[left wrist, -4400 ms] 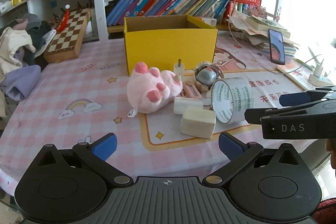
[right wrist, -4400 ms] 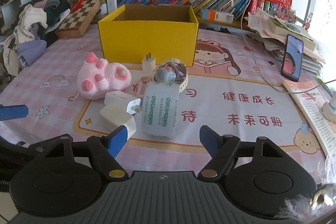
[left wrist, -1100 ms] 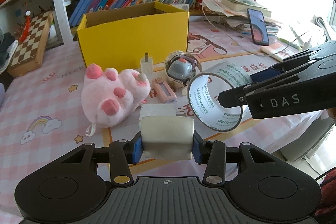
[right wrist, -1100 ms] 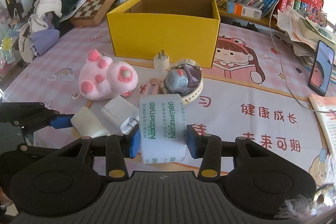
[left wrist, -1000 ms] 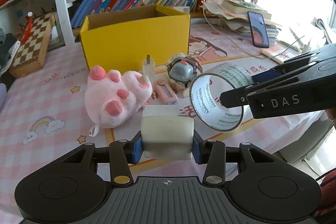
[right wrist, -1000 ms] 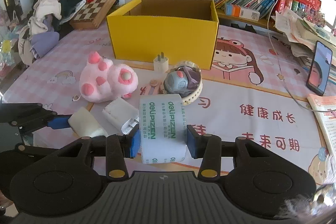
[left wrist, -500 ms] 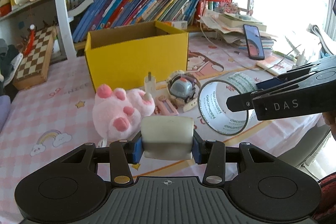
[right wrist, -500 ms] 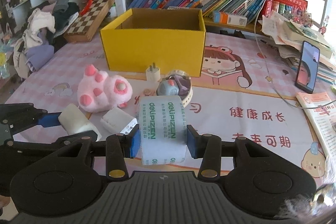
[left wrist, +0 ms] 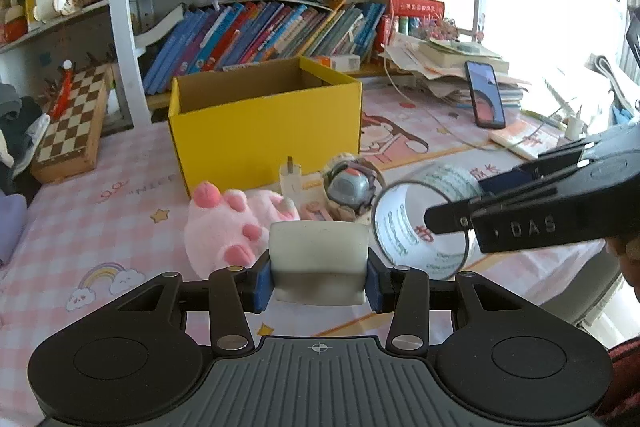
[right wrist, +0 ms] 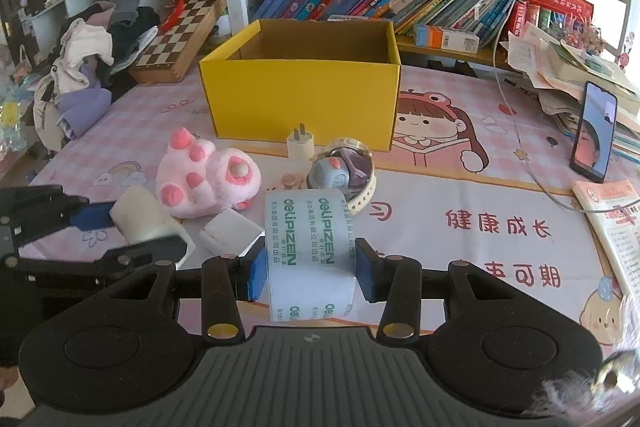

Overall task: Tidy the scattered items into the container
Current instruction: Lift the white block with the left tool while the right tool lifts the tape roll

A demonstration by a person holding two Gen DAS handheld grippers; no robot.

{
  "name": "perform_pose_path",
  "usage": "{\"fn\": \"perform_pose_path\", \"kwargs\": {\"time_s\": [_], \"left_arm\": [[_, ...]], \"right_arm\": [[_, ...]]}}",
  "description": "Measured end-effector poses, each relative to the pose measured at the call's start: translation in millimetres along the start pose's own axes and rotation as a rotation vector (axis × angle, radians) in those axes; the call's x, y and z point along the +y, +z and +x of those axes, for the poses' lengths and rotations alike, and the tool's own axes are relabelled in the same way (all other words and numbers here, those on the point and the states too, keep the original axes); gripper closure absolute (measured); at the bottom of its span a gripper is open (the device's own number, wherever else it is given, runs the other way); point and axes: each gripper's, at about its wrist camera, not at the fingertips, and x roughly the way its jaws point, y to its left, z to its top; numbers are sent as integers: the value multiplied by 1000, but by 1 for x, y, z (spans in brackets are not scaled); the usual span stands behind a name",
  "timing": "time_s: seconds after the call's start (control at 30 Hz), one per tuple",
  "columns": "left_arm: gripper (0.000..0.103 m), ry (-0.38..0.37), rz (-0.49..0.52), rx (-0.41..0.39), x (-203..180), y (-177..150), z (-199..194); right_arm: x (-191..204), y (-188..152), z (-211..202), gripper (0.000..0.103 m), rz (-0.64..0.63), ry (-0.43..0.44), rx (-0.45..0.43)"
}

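Note:
My left gripper (left wrist: 319,277) is shut on a white block (left wrist: 319,259) and holds it above the table; the block also shows in the right wrist view (right wrist: 140,217). My right gripper (right wrist: 311,273) is shut on a roll of tape (right wrist: 310,247), seen from the side in the left wrist view (left wrist: 420,223). The open yellow box (left wrist: 264,125) stands ahead, also in the right wrist view (right wrist: 300,95). On the mat before it lie a pink plush paw (right wrist: 204,175), a white plug (right wrist: 301,146), a grey toy in a clear ball (right wrist: 342,173) and a white charger (right wrist: 230,233).
A chessboard (right wrist: 180,35) and a clothes pile (right wrist: 84,67) sit at the left. A phone (right wrist: 594,131), a cable, papers and a booklet (right wrist: 612,215) lie at the right. Bookshelves stand behind the box. The table's front edge is close below my grippers.
Both grippers closed on their items, the left on the white block and the right on the tape roll, and have lifted them higher above the table.

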Motion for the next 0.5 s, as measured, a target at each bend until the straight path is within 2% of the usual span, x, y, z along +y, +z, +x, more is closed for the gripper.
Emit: {"fn": "perform_pose_path", "kwargs": {"time_s": [0.3, 0.5], "left_arm": [[61, -15, 27, -29, -5, 14, 5], [61, -24, 21, -65, -1, 34, 7]], "right_arm": [[-10, 5, 1, 62, -1, -14, -10], [-27, 23, -2, 62, 32, -12, -52]]}}
